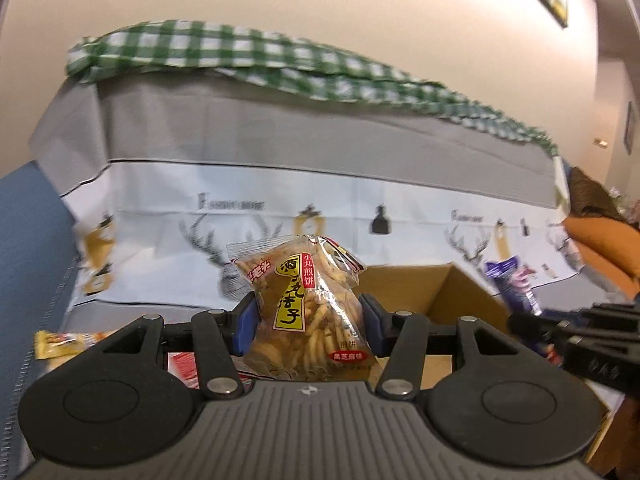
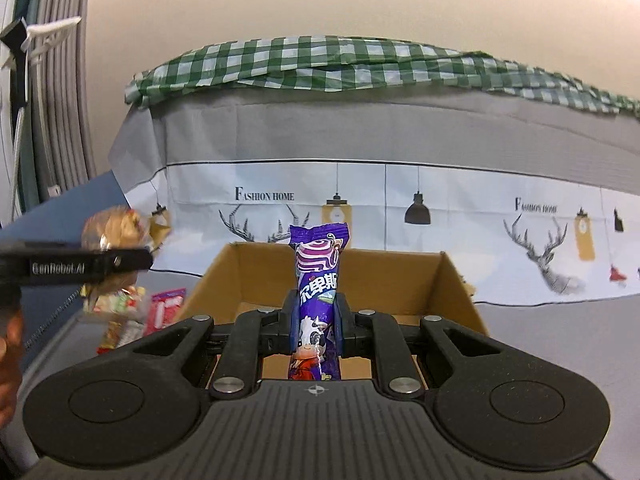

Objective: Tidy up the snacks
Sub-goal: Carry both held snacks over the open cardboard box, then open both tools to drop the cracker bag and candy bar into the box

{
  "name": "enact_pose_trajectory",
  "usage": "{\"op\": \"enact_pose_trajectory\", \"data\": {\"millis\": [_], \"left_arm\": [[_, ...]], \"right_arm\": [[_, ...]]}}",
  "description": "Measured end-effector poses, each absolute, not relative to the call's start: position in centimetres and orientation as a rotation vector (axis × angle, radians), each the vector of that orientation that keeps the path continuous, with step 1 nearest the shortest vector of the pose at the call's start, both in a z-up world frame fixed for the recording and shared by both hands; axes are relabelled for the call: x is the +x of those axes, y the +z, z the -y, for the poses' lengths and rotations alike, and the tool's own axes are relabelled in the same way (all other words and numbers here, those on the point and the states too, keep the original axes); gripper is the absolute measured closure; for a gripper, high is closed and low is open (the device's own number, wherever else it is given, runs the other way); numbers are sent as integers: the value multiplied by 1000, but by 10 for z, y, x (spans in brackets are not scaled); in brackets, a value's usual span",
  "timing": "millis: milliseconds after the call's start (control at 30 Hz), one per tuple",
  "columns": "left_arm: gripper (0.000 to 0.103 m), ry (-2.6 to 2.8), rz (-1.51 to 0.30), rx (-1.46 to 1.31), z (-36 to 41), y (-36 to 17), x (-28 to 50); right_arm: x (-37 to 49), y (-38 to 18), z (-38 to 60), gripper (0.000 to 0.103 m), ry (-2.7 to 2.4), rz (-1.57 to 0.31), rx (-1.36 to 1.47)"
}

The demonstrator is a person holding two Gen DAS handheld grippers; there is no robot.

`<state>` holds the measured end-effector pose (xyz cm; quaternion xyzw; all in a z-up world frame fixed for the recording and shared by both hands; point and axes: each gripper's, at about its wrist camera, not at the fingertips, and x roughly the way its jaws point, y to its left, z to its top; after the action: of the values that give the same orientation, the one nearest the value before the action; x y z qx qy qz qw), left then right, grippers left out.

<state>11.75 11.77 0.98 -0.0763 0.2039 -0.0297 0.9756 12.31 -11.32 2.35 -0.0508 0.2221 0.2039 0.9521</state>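
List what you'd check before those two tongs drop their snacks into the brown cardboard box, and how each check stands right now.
1. Left tongs grip the clear bag of golden fried sticks: ok, pads press its sides.
2. Right tongs grip the purple candy wrapper: ok, clamped tight.
3. Open brown cardboard box lies ahead of the right tongs: ok.
4. Box has free room: ok, bare floor shows.
5. Left tongs are over the box: cannot tell; it sits ahead and to their right.
6. Both tongs apart: ok, a gap shows between them.
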Motion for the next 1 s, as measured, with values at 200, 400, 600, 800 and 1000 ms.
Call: {"op": "enact_pose_trajectory", "data": {"millis": [200, 400, 600, 800, 1000], "left_arm": [[45, -110, -424, -151, -91, 4, 132], [45, -141, -420, -164, -80, 2, 137], [45, -154, -422, -182, -75, 0, 142], [45, -177, -425, -164, -64, -4, 144], [45, -197, -416, -155, -60, -4, 143]], "right_arm": [[126, 20, 127, 86, 386, -454, -122], [131, 16, 136, 86, 358, -472, -111], [133, 15, 135, 86, 340, -479, -95], [135, 13, 132, 86, 335, -487, -89], [138, 11, 133, 86, 330, -497, -95]]}}
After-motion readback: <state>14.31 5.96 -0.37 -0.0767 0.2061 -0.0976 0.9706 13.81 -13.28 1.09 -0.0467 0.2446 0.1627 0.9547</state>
